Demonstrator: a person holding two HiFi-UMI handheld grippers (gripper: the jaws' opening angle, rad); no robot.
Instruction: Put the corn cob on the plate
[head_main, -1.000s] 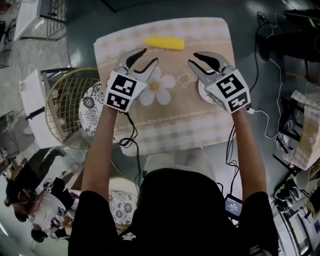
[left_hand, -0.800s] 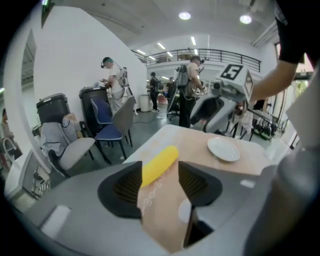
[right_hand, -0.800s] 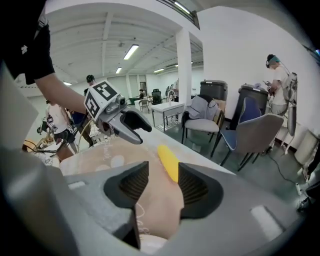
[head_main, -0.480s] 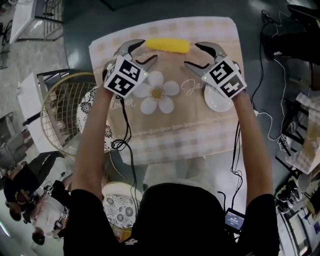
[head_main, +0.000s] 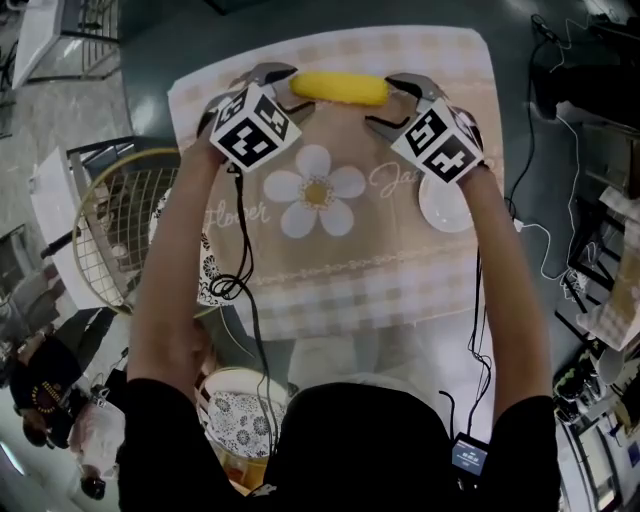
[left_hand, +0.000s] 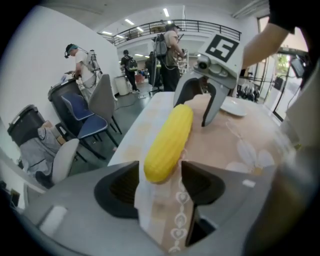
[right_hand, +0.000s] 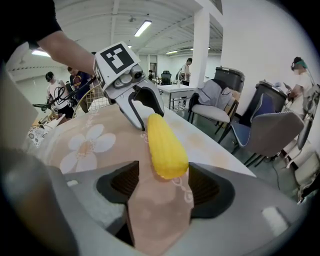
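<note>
As hand-held grippers (head_main: 290, 90) (head_main: 382, 100) lowered, opening, corn cob (head_main: 340, 88) between

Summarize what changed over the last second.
Both grippers moved forward to the corn cob. The left gripper now straddles its left end and the right gripper its right end. Both sets of jaws have just been opening, and neither presses on it yet. The cob and the plate stayed put.

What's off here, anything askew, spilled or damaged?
Nothing stands out. The corn cob lies whole and flat on the tablecloth near its far edge; the plate sits level, nearer on the right. Left gripper and right gripper, jaws just opened further, each straddle one cob end without pressing it.
</note>
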